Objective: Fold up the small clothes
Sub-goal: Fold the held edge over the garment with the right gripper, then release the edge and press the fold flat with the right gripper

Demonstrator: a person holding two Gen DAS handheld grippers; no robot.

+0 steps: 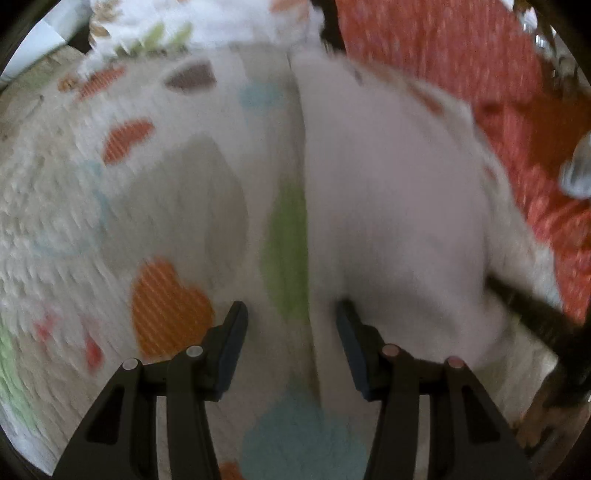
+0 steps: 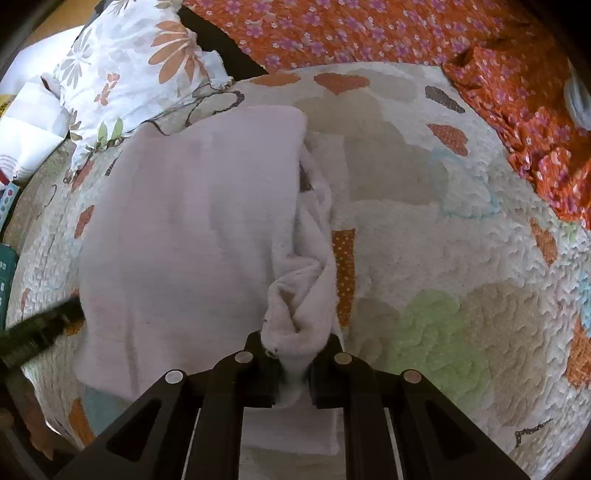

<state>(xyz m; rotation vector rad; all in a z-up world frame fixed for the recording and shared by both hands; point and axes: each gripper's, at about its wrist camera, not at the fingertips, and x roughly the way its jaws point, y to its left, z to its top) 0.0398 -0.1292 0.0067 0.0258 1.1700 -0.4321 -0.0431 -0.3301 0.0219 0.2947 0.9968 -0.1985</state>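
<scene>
My right gripper (image 2: 293, 349) is pinching a bunched edge of the white garment (image 2: 192, 229), lying mid-frame on the patchwork quilt (image 2: 443, 240). My left gripper (image 1: 291, 321) is hovering half open, empty. One fold looks done; more are likely remaining.

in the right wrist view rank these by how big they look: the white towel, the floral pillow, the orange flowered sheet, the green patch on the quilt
1. white towel, though it lies nearest the camera, which flatters it
2. orange flowered sheet, cut off by the picture's edge
3. floral pillow
4. green patch

The sheet and the pillow lie farther off, so their true order is unsure.
</scene>
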